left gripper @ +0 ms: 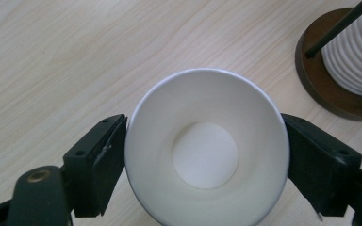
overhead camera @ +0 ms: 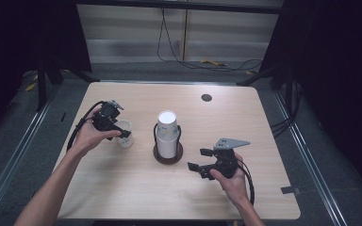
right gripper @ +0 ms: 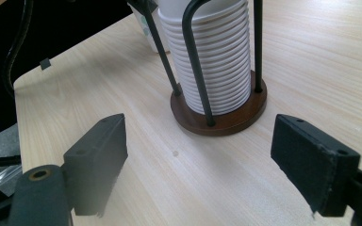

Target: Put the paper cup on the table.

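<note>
From above, on the pale wood-grain table (overhead camera: 136, 197), a tall stack of white ribbed paper cups (overhead camera: 168, 133) stands in a holder of black wire uprights on a round dark wooden base (overhead camera: 168, 158), near the middle. Left of it, a single white paper cup (overhead camera: 124, 134) stands upright on the table with its mouth open upward, close to the stack but apart from it. The left gripper (overhead camera: 120, 133) reaches over this cup from the left, held in the person's left hand (overhead camera: 90, 134). Right of the stack and nearer the person, the right gripper (overhead camera: 200, 160), with its grey three-cornered plate on top, is held in the right hand (overhead camera: 233, 181), jaws wide apart, with bare tabletop between them

Looking down along the left gripper (left gripper: 206, 153), the single cup (left gripper: 206, 153) sits between the two black jaws, each pad pressed against an opposite side of its rim; part of the dark base (left gripper: 316, 82) and stack (left gripper: 356, 56) shows at upper right

Along the right gripper (right gripper: 199, 157), the jaws stand open, facing the stack (right gripper: 215, 56) on its base (right gripper: 219, 120), well short of it
</note>
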